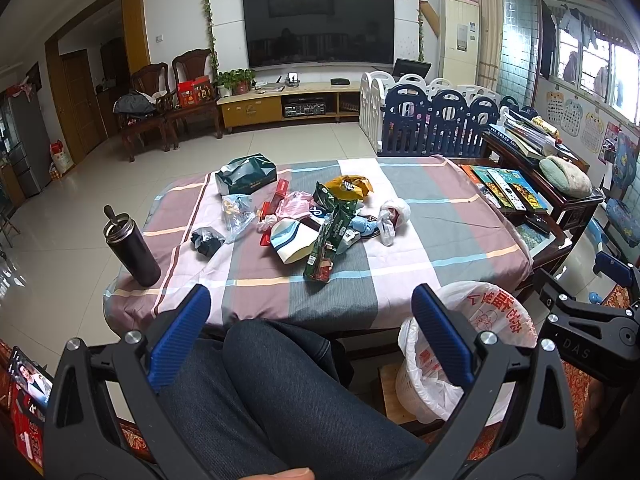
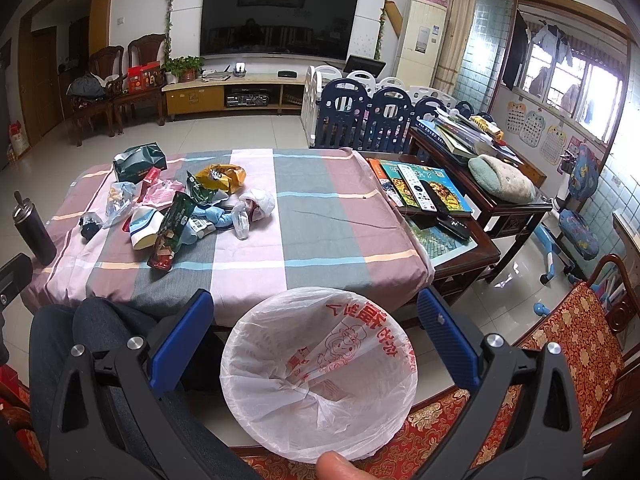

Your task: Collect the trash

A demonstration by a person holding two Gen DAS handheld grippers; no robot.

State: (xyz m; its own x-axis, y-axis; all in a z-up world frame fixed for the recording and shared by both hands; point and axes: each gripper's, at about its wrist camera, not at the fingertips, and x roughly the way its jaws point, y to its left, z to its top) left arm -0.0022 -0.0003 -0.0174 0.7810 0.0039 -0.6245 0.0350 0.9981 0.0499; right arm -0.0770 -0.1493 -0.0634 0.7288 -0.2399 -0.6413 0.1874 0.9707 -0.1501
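A heap of trash (image 1: 320,216) lies mid-table on the checked cloth (image 1: 432,216): a long green snack wrapper (image 1: 326,246), a yellow bag (image 1: 348,186), white knotted plastic (image 1: 394,214), pink and blue wrappers. The right wrist view shows the same heap (image 2: 188,208) at left. A white bin (image 2: 320,372) lined with a red-printed plastic bag stands on the floor by the table's near edge, with nothing in it. My left gripper (image 1: 310,316) hangs open over the person's lap. My right gripper (image 2: 316,320) is open above the bin. Both hold nothing.
A black flask (image 1: 132,246) stands at the table's near left corner. A dark green tissue box (image 1: 246,174) sits at the far left. Books and remotes (image 2: 424,188) cover the side table to the right. A red patterned chair (image 2: 576,344) stands at right.
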